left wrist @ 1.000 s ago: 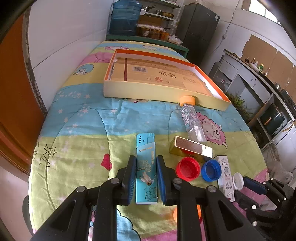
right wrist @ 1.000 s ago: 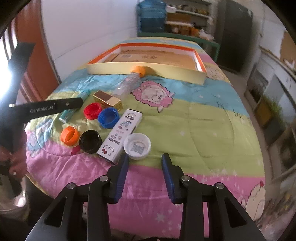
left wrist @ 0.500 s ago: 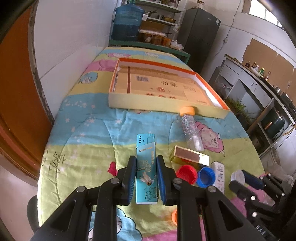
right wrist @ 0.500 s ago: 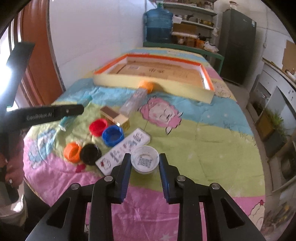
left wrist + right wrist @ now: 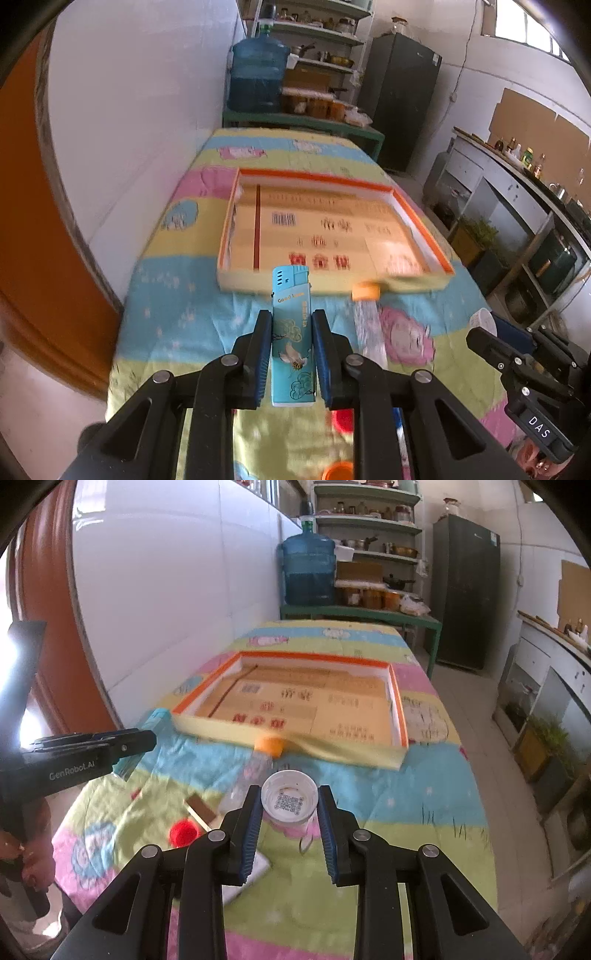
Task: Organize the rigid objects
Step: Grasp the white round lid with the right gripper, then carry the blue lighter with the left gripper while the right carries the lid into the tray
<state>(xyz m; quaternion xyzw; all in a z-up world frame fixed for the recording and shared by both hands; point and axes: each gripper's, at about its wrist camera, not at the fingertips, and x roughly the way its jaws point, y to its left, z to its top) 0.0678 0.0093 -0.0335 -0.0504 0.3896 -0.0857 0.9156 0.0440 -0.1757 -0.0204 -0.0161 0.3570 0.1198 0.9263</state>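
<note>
My left gripper (image 5: 291, 317) is shut on a light-blue lighter (image 5: 291, 354) and holds it above the quilt, short of the near wall of the orange-rimmed cardboard tray (image 5: 251, 284). My right gripper (image 5: 289, 792) is shut on a white bottle cap (image 5: 289, 801), open side up, and holds it in the air before the tray (image 5: 399, 716). In the right wrist view the left gripper (image 5: 147, 738) with the lighter (image 5: 155, 718) hovers at the left, near the tray's corner. The right gripper (image 5: 495, 332) shows at the right edge of the left wrist view.
A clear bottle (image 5: 255, 771) with an orange cap lies against the tray's front wall. A red cap (image 5: 183, 832), a gold box (image 5: 201, 808) and a white patterned box (image 5: 255, 871) lie on the quilt below. An orange cap (image 5: 340, 470) lies nearer. A white wall runs along the left.
The right gripper closed on the white cap and lifted it off the quilt. Both grippers rose and moved toward the tray; the lighter stayed in the left one.
</note>
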